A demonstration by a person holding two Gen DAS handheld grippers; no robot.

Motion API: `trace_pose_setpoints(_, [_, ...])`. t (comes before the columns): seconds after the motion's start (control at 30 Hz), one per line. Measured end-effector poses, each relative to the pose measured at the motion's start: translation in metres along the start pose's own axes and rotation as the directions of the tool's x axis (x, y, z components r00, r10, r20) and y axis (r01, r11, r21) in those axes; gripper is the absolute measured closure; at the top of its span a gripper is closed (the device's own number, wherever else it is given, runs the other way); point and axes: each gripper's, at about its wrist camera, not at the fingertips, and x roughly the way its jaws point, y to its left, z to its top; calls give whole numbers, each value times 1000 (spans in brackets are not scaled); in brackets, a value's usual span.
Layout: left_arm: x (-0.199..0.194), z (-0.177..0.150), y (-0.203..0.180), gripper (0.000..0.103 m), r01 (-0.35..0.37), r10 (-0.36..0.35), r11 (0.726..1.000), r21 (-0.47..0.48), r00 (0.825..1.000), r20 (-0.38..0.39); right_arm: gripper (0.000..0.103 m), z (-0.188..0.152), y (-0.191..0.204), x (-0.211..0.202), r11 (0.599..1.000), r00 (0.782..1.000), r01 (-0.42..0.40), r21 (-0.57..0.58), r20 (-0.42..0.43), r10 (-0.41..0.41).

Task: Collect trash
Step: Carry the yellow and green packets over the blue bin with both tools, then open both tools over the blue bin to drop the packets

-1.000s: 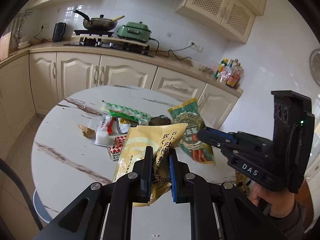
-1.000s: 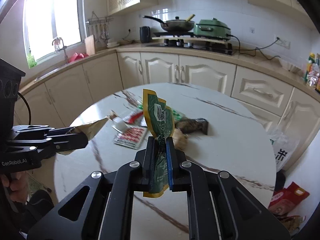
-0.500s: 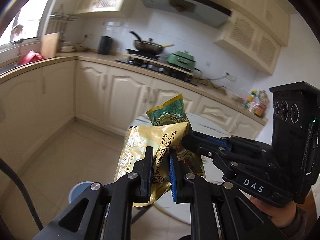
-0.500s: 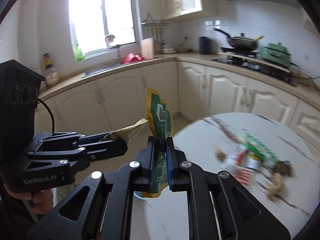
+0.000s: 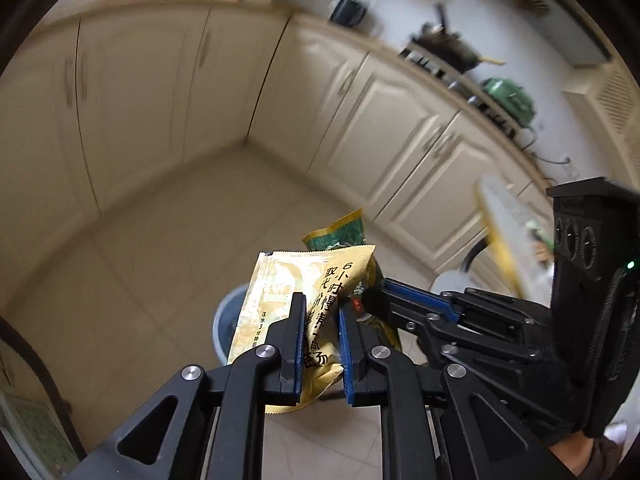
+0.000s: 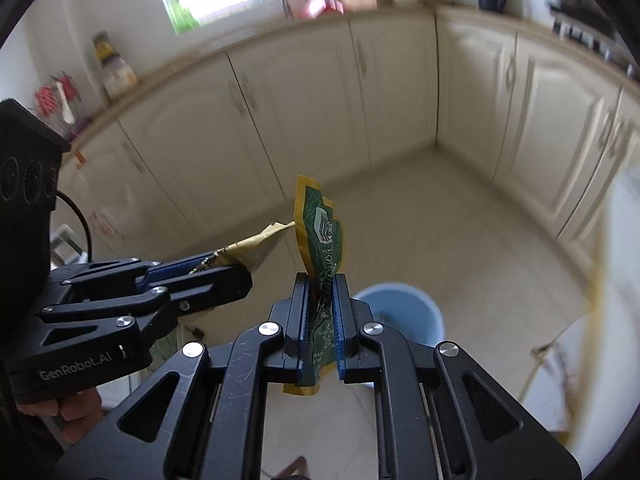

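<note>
We hold the left gripper (image 5: 320, 344) clamped on a yellow wrapper (image 5: 304, 300), its blue pads pressed against the packet's lower half while the printed top stands up beyond the fingertips. Our right gripper (image 6: 320, 320) is likewise closed tight on a green wrapper (image 6: 322, 236), which rises crumpled past its fingertips and hangs a little below the pads. The two wrappers sit just beside each other, the green one partly behind the yellow one in the left view. Beyond and below the fingers of both grippers stands a pale blue bin (image 6: 404, 308) on the tiled floor (image 5: 160, 264), and the white table's edge (image 6: 576, 360) lies off to the right of our right fingers
</note>
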Motion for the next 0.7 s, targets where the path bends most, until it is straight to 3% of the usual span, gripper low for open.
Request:
trace_pose_setpoints(0.17, [66, 8, 31, 93, -4, -1, 999, -51, 994, -108, 91, -17, -29, 86, 998, 991, 46, 32, -126, -41])
trace_pose_setpoints(0.37, [138, 47, 46, 92, -12, -3, 997, -76, 982, -190, 78, -24, -64, 143, 993, 979, 94, 69, -188, -80])
trace_pose_setpoints(0.43, [158, 51, 43, 92, -14, -1, 997, -73, 979, -203, 77, -24, -75, 151, 989, 976, 122, 79, -191, -105])
trace_pose_setpoints(0.5, [175, 55, 42, 92, -15, -1, 997, -72, 976, -217, 60, -28, -84, 150, 981, 973, 161, 103, -181, -141])
trace_pose_setpoints(0.57, [192, 59, 41, 92, -25, 9, 998, -62, 971, -239, 51, -29, -92, 145, 975, 973, 183, 125, -165, -161])
trace_pose_setpoints(0.7, [212, 68, 32, 91, -30, 16, 998, -55, 969, -245, 50, -32, -112, 137, 961, 967, 227, 156, -155, -203])
